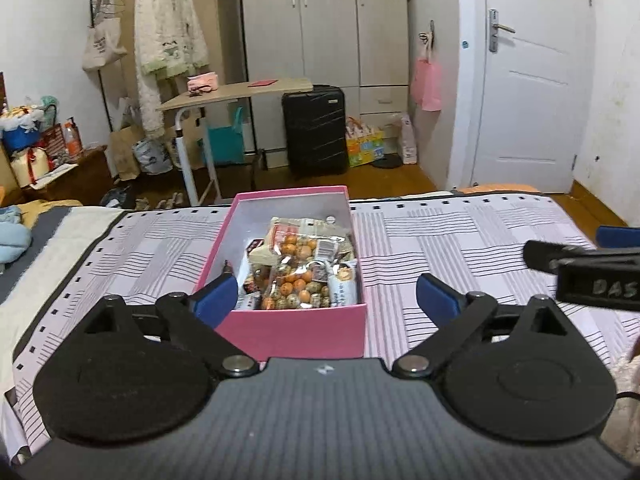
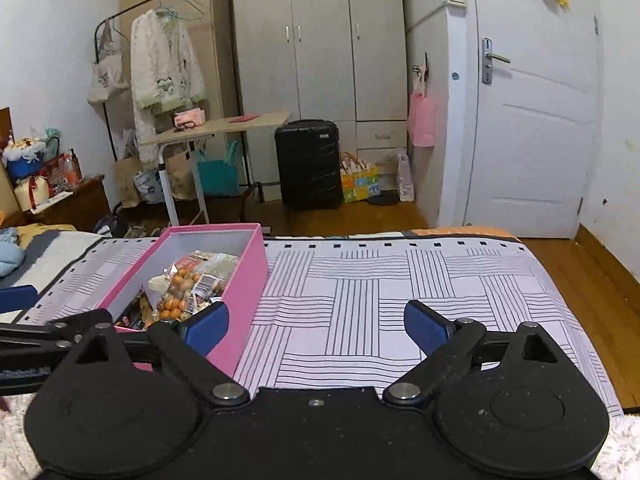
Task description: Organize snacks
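A pink box (image 1: 298,330) sits on the bed's patterned cloth, straight ahead in the left wrist view. It holds several snack packets (image 1: 298,270), some clear bags of orange and speckled balls. My left gripper (image 1: 326,294) is open and empty, its blue-padded fingers spread on either side of the box's near end. In the right wrist view the same box (image 2: 248,284) lies to the left with the snacks (image 2: 188,284) inside. My right gripper (image 2: 316,326) is open and empty above the cloth, just right of the box.
The lilac striped cloth (image 2: 380,292) covers the bed. Beyond its far edge are wooden floor, a black suitcase (image 1: 315,130), a small side table (image 1: 236,94), a wardrobe and a white door (image 1: 532,80). A blue bundle (image 1: 12,240) lies at the bed's left.
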Demonstrator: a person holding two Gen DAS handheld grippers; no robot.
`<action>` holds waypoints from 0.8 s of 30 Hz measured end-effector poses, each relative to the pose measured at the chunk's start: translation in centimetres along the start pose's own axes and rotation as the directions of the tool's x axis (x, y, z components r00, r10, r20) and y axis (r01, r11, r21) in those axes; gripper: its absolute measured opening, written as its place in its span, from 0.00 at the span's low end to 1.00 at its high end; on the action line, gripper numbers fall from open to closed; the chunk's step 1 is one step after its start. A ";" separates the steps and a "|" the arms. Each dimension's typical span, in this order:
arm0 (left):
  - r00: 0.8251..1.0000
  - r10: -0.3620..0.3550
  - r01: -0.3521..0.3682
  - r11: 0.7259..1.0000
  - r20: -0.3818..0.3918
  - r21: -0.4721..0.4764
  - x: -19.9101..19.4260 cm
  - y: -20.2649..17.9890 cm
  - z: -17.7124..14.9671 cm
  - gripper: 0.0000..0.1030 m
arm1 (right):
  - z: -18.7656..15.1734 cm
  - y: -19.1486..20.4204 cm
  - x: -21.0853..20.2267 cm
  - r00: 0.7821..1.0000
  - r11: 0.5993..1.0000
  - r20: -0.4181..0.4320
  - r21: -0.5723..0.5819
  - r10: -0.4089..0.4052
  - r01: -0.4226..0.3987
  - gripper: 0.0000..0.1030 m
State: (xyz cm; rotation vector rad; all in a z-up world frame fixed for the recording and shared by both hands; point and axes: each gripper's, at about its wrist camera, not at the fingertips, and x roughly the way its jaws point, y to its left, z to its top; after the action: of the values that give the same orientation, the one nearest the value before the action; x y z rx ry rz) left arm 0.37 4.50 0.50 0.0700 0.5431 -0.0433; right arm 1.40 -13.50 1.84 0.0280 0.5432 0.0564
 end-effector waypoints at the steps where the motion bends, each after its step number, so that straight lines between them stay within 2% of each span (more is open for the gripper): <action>1: 1.000 0.008 -0.008 1.000 0.001 0.004 0.1 -0.1 -0.1 0.95 | 0.0 0.0 -0.1 1.000 1.000 0.000 -0.001 -0.001 0.001 0.94; 6: 1.000 -0.007 0.007 1.000 -0.014 -0.021 0.4 0.1 -0.5 0.99 | -0.4 0.5 -0.1 1.000 1.000 -0.027 -0.009 0.004 -0.004 0.95; 10: 1.000 -0.024 0.024 0.999 -0.020 -0.027 0.4 0.2 -0.8 1.00 | -0.6 1.2 0.0 0.997 0.999 -0.070 -0.040 -0.023 0.021 0.96; 14: 0.999 -0.035 0.035 0.999 -0.032 -0.020 0.5 0.2 -1.0 1.00 | -0.7 1.8 -0.4 0.997 0.995 -0.054 -0.088 -0.058 0.053 0.96; 17: 0.998 -0.044 0.042 0.998 -0.043 -0.045 0.6 0.6 -1.1 1.00 | -0.8 1.9 -0.9 0.997 0.995 -0.055 -0.092 -0.052 0.046 0.96; 24: 0.997 -0.025 0.021 0.999 -0.079 -0.048 0.6 0.9 -1.4 1.00 | -0.9 2.0 -1.4 0.995 0.990 -0.054 -0.112 -0.087 0.080 0.96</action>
State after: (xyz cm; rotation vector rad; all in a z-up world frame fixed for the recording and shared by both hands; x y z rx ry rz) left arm 0.25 5.47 -0.96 0.0196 0.6243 -0.0505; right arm -0.36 -11.59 1.90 -0.1042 0.5990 0.0053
